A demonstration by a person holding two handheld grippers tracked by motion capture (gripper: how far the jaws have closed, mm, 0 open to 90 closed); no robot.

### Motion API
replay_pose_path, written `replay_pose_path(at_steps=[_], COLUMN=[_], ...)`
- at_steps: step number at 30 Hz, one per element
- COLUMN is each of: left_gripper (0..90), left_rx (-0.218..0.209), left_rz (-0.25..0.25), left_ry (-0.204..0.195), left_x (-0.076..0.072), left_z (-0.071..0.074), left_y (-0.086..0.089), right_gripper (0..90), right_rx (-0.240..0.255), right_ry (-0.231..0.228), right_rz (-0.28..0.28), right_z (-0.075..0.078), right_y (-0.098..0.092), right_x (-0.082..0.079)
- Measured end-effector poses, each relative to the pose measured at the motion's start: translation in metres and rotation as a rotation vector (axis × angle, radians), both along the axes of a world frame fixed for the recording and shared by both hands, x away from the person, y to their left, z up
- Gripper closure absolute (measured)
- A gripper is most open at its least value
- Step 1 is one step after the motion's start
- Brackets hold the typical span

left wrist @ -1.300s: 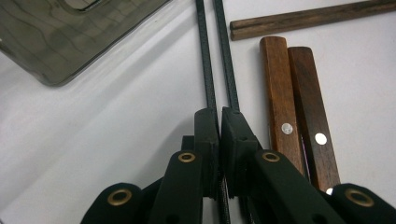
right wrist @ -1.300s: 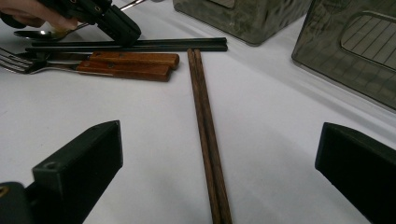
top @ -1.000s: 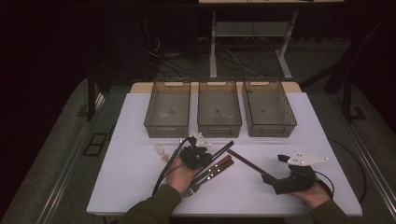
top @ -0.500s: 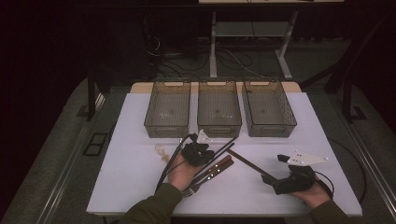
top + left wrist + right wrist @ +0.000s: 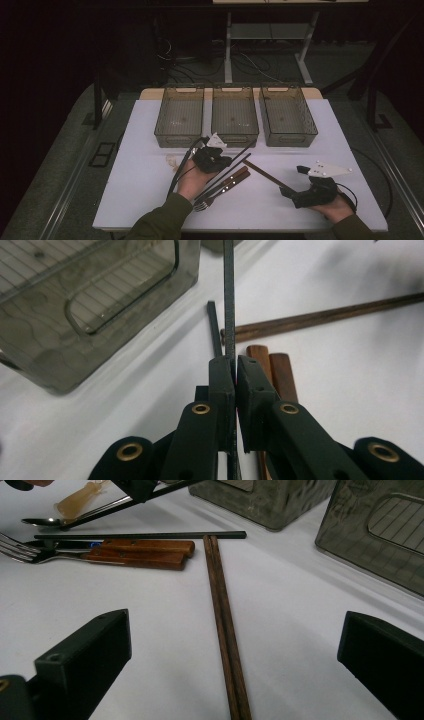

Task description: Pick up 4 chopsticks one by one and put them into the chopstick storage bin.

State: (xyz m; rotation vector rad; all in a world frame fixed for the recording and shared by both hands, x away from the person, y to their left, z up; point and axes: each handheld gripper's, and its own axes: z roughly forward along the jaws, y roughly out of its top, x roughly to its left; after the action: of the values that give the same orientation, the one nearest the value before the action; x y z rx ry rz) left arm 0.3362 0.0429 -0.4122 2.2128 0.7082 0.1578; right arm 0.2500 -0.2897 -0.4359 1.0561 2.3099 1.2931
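High view: the left tongs (image 5: 220, 159) are clenched on a thin black chopstick (image 5: 239, 156), which slants up toward the middle bin (image 5: 235, 134). Compared with the frames a second and half a second ago, the left hand has crept a little toward the bins and the stick's far tip now sits closer to that bin's near wall; its lower end seems to reach down by the forks. The right tongs (image 5: 291, 194) have not shifted, resting on the worktop (image 5: 140, 200) by the end of the brown chopstick pair (image 5: 267, 175). The wooden-handled forks (image 5: 227, 184) lie where they lay. My reading is that the black stick has just been picked up and is on its way to a bin, with the other cutlery left to sort.

Left gripper view: the two pads (image 5: 249, 390) press flat on the black chopstick (image 5: 229, 305), which runs straight ahead past a bin (image 5: 100, 335). A second black stick (image 5: 214, 327), the brown handles (image 5: 272, 375) and the brown pair (image 5: 325, 316) lie on the worktop below.

Right gripper view: the tongs (image 5: 235, 645) stand released, jaws wide, with the brown pair (image 5: 225, 625) lying between them untouched. Beyond are the loose black stick (image 5: 145, 535), the forks (image 5: 135, 550) and a spoon (image 5: 42, 522).
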Motion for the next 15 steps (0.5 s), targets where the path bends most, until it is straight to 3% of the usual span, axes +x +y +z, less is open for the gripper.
replay_pose_path(at_steps=[15], left_gripper=[86.3], left_rx=[-0.074], left_rz=[-0.01], left_ry=[-0.044], left_x=[-0.002], left_z=[0.022], left_y=[0.008], right_gripper=[0.5], right_rx=[0.002], right_ry=[0.012], right_rz=[-0.002], right_z=[-0.002], right_y=[0.001], right_x=[0.001])
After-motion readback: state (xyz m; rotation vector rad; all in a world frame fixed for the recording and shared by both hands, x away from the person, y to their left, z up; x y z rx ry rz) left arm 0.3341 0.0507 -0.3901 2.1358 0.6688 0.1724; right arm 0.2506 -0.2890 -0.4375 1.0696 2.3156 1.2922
